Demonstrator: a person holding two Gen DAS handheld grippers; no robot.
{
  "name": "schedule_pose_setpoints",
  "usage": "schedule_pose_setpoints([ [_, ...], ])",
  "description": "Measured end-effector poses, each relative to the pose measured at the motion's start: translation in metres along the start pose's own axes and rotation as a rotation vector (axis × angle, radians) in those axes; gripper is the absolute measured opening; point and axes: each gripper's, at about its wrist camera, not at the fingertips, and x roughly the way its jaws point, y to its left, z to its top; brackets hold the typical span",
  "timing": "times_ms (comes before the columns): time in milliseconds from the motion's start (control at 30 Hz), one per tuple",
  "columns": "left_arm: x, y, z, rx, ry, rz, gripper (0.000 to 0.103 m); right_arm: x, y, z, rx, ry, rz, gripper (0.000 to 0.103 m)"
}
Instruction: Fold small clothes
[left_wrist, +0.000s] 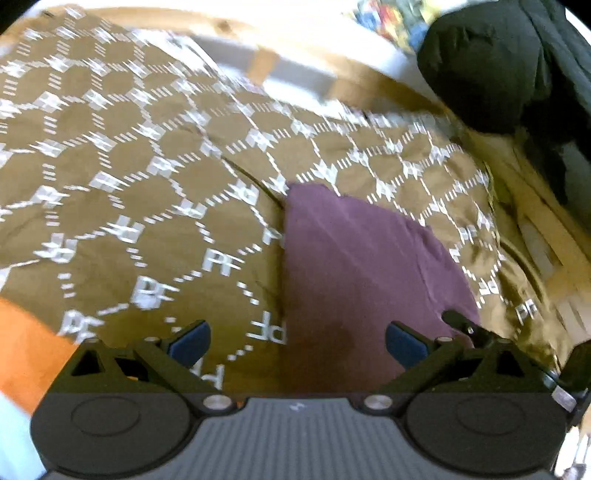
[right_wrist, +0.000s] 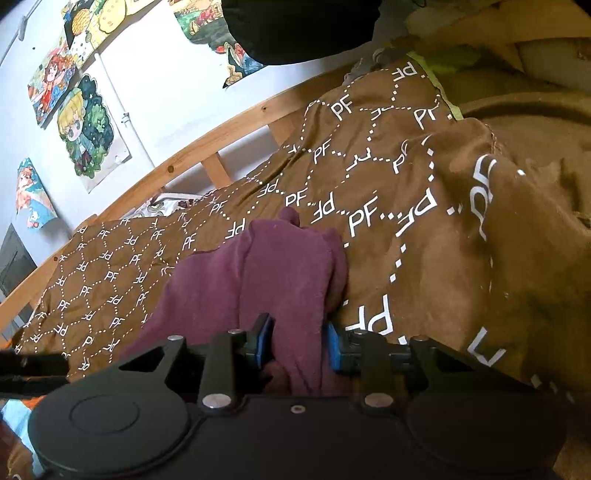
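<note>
Most of both views is filled by the brown blanket (right_wrist: 388, 236) with its white PF hexagon print, though the left wrist view is motion-blurred, so the lettering smears toward the far edge. Behind it runs a wooden bed rail (right_wrist: 207, 144), cut off at both ends, and on the wall above are cartoon posters (right_wrist: 85, 129) (one is half hidden by a dark black bulk (right_wrist: 295, 29) at the top; can't tell what that is). An orange patch (left_wrist: 26, 347) sits at the lower left of the left view, too cropped to identify.

The maroon garment (right_wrist: 266, 269) lies on the blanket, bunched and ridged where the right gripper (right_wrist: 299, 343) pinches a fold of it between its blue pads. From the left view it looks flatter, with a diagonal crease across it. The left gripper (left_wrist: 297, 345) has its fingers spread wide with nothing between them, hovering over the garment's near edge.
</note>
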Motion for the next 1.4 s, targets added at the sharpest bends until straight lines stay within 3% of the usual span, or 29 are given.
schedule_pose_setpoints([
  [100, 0.022, 0.006, 0.008, -0.018, 0.116, -0.103, 0.103, 0.000, 0.000, 0.000, 0.001, 0.000, 0.001, 0.033],
  [167, 0.032, 0.008, 0.009, -0.013, 0.144, -0.142, 0.103, 0.001, 0.000, 0.000, 0.001, -0.001, 0.001, 0.033],
  [400, 0.053, 0.008, 0.003, -0.050, 0.214, -0.096, 0.102, 0.001, 0.002, -0.002, -0.013, -0.004, -0.007, 0.035],
  [1067, 0.054, 0.015, 0.008, -0.045, 0.253, -0.119, 0.101, 0.002, 0.004, -0.002, -0.035, -0.005, -0.021, 0.036],
  [1233, 0.054, 0.015, 0.011, -0.055, 0.285, -0.147, 0.091, 0.002, 0.008, -0.001, -0.046, 0.001, -0.040, 0.037],
  [1400, 0.055, 0.022, 0.007, -0.105, 0.306, -0.225, 0.081, 0.001, 0.010, 0.002, -0.011, 0.016, -0.051, 0.036],
])
